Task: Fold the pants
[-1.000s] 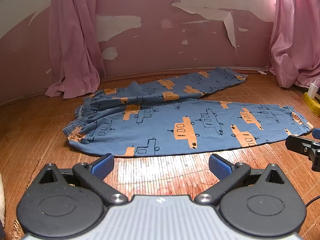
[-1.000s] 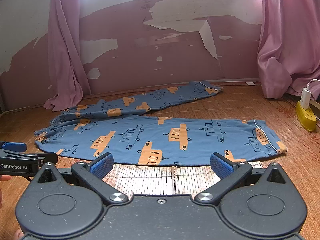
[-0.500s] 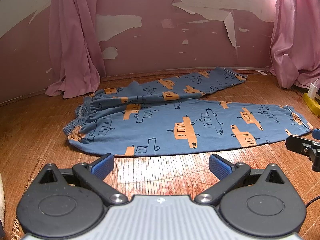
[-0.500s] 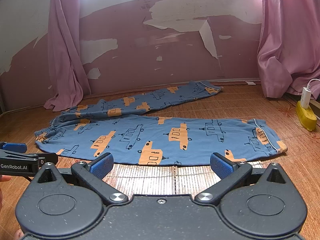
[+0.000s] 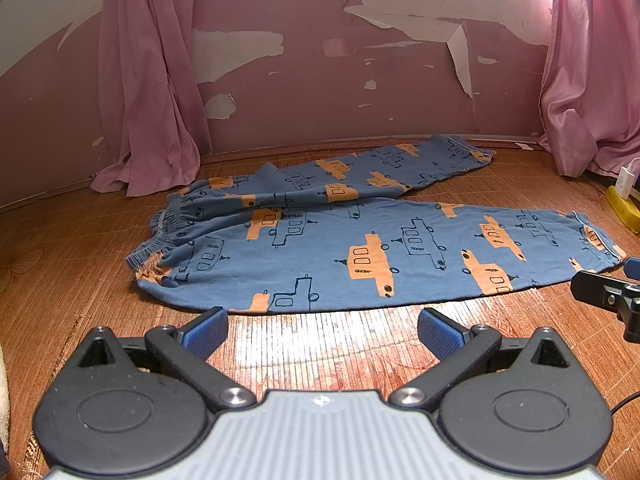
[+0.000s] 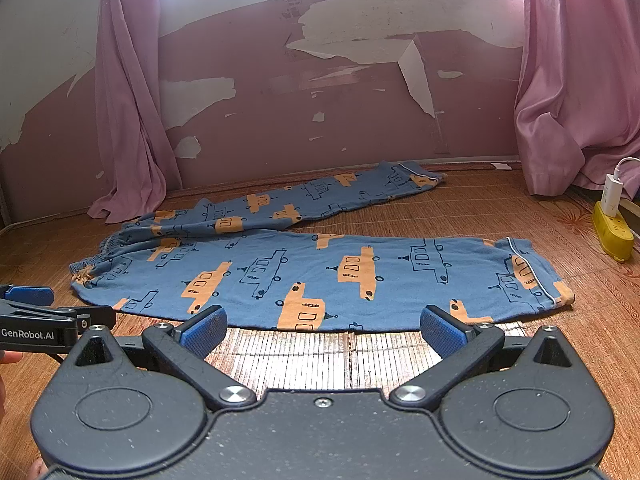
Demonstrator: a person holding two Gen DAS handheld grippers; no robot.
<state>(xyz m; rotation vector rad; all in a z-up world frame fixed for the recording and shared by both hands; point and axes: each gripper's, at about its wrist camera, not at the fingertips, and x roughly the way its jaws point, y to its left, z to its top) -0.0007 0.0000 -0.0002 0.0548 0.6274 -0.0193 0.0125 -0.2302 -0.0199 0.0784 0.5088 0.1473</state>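
Blue pants (image 5: 360,248) with orange and outlined boat prints lie flat on a woven floor mat, waistband to the left, the two legs spread apart toward the right. The right wrist view shows the same pants (image 6: 320,272), with the near leg's cuff at the right. My left gripper (image 5: 322,330) hovers open just short of the near leg's lower edge. My right gripper (image 6: 324,330) is open too, close to that same edge. Neither touches the cloth. Each gripper's tip shows at the side of the other's view.
Pink curtains (image 5: 148,80) hang at the left and right (image 6: 576,80) of a peeling pink wall. A yellow power strip (image 6: 612,232) with a white charger sits on the floor at the right. Woven mat (image 6: 312,356) lies between the grippers and the pants.
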